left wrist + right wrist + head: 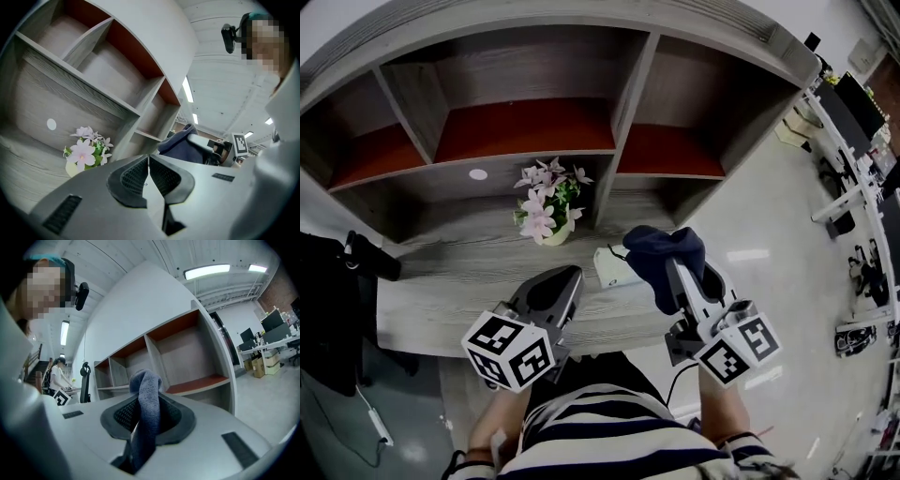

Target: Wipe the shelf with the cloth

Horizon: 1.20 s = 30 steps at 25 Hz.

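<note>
A dark blue cloth (664, 255) hangs bunched from my right gripper (680, 272), whose jaws are shut on it; in the right gripper view the cloth (146, 413) runs up between the pads. My left gripper (555, 292) is shut with nothing in it, its pads (136, 177) pressed together. Both hover over the front of the grey wooden counter (450, 281). Behind stands the shelf unit (525, 131) with red-brown shelf boards, its compartments bare. The right lower compartment (197, 380) lies ahead of the right gripper.
A small pot of pink and white flowers (546, 208) stands on the counter against the shelf. A white box-like object (612, 267) lies beside the cloth. Dark clothing (328, 300) hangs at the left. Desks and monitors (853, 122) fill the right.
</note>
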{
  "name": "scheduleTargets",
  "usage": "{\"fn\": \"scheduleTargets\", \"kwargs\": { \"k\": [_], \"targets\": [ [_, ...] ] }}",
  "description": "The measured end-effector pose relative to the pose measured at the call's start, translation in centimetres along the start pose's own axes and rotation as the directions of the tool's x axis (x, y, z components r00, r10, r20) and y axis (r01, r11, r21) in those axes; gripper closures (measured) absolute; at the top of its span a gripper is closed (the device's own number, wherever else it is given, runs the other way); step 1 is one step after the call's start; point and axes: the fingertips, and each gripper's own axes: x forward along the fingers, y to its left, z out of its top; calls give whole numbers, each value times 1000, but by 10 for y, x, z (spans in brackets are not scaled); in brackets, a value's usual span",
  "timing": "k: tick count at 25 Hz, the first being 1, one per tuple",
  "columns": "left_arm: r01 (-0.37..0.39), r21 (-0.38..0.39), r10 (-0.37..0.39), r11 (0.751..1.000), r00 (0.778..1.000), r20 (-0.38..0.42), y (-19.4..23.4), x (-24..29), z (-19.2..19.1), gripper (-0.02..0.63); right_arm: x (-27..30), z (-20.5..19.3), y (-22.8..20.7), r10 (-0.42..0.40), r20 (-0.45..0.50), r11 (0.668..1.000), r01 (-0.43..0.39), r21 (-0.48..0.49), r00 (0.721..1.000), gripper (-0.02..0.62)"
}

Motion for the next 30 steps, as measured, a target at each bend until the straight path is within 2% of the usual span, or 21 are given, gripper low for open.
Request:
{"fn": "scheduleTargets", "kwargs": {
  "k": [4,9,17,20,26,30],
  "targets": [
    [-79,17,78,997,996,52,-1,2,15,583,16,22,-3,106,8,994,-106,-32,994,509],
    [-158,20,155,987,982,109,-8,12,27,583,30,47,-3,250,9,965,-248,-79,968,509],
    [-267,17,260,963,948,182,-31,26,34,583,33,90,-4,460,55,886,-454,-95,886,509],
    [-285,14,276,958,940,200,-40,29,35,583,32,104,-6,497,78,865,-487,-118,864,509],
    [-309,61,288,949,929,235,-44,22,48,583,41,129,6,537,136,842,-518,-151,832,509],
    [-293,63,269,954,930,248,-38,18,60,583,49,149,23,551,180,832,-518,-197,815,509]
  ]
}}
